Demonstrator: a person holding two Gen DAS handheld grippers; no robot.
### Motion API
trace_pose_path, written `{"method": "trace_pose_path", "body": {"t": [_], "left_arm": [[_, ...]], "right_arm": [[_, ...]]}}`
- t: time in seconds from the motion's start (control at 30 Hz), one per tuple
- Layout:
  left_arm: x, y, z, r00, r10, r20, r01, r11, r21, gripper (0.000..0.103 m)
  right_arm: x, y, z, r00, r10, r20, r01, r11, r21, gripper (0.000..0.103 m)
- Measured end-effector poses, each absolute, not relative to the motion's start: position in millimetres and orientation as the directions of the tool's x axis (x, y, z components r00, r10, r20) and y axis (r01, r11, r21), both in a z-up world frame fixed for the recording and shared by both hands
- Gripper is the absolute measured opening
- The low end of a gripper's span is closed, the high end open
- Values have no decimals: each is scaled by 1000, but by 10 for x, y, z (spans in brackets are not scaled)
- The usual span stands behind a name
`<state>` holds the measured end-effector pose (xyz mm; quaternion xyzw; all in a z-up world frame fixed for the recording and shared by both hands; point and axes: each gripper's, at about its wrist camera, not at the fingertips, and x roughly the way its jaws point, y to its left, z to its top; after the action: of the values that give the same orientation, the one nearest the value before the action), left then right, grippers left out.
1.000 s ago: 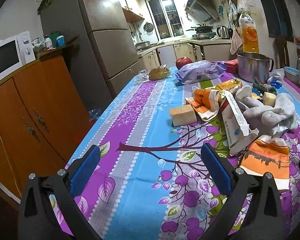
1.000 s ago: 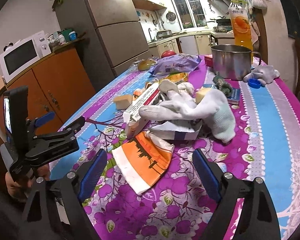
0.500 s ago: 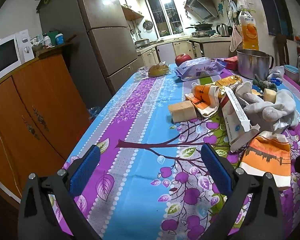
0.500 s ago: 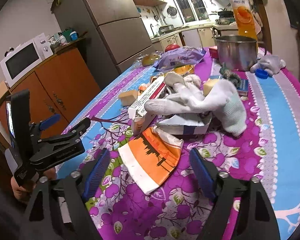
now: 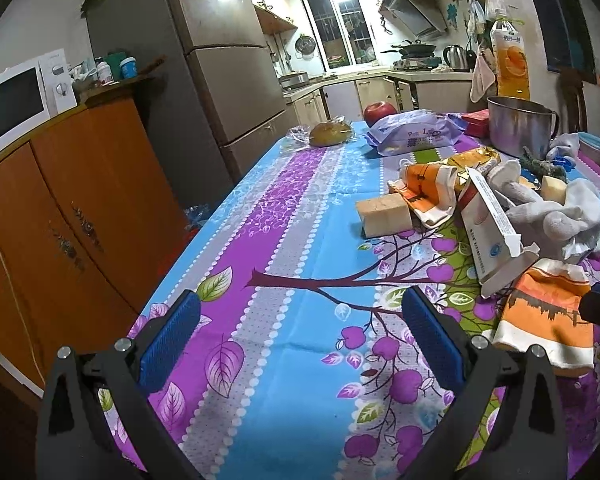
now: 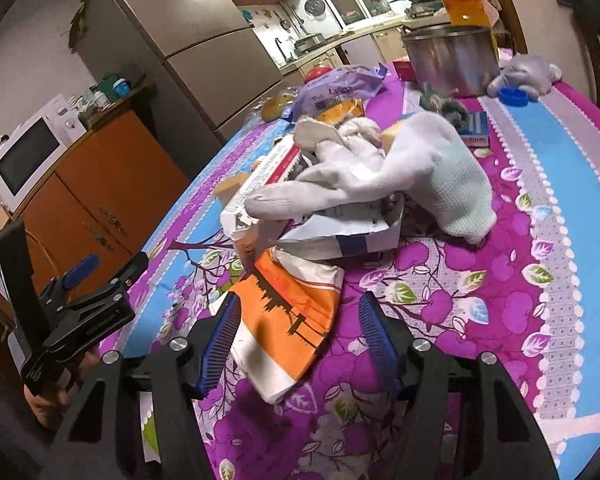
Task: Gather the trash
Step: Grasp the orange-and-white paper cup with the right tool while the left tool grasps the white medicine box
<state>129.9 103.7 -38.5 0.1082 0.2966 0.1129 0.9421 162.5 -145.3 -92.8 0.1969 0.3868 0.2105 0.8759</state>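
Observation:
An orange and white wrapper lies flat on the flowered tablecloth. My right gripper is open, its blue pads on either side of the wrapper's near end. The wrapper also shows at the right in the left wrist view. Behind it lie a torn white carton, a long white box, a second orange wrapper and white gloves. My left gripper is open and empty over bare cloth at the table's near left; it also shows in the right wrist view.
A tan sponge block, a purple snack bag, a red apple, a bun in plastic, a steel pot and a juice bottle stand further back. An orange cabinet with a microwave flanks the table's left edge.
My right gripper has moved forward and down, so its pads now straddle the near orange wrapper. The left gripper has barely moved.

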Motion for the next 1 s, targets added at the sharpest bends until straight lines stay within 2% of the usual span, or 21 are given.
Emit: {"method": "trace_pose_path", "body": {"t": [0.1, 0.17, 0.3, 0.37, 0.6, 0.8, 0.9, 1.0], "left_arm": [[1303, 1046, -394, 795, 279, -538, -150, 951, 272, 97], [1306, 1046, -393, 796, 279, -537, -150, 950, 273, 97], [1317, 1039, -374, 799, 272, -537, -144, 952, 269, 97], [1326, 1020, -345, 804, 263, -533, -137, 955, 264, 97], [1462, 933, -183, 818, 134, -559, -46, 985, 168, 97], [1664, 799, -66, 806, -41, -591, 90, 994, 54, 96], [1763, 654, -73, 775, -139, -617, 189, 982, 16, 88], [1847, 511, -158, 746, -175, -643, 243, 970, 17, 76]], "right_arm": [[1674, -1428, -957, 600, 537, -593, -226, 825, 518, 60], [1706, -1394, -973, 583, 553, -595, -238, 817, 526, 51], [1760, -1293, -1014, 538, 572, -619, -259, 811, 525, 41], [1771, -1262, -1029, 524, 574, -629, -265, 812, 521, 22], [1656, -1242, -979, 530, 604, -595, -308, 791, 529, 17], [1358, -1546, -813, 588, 586, -557, -285, 795, 535, 16], [1140, -1757, -680, 652, 529, -543, -250, 826, 505, 16], [971, -1951, -570, 715, 456, -529, -199, 859, 472, 16]]}}
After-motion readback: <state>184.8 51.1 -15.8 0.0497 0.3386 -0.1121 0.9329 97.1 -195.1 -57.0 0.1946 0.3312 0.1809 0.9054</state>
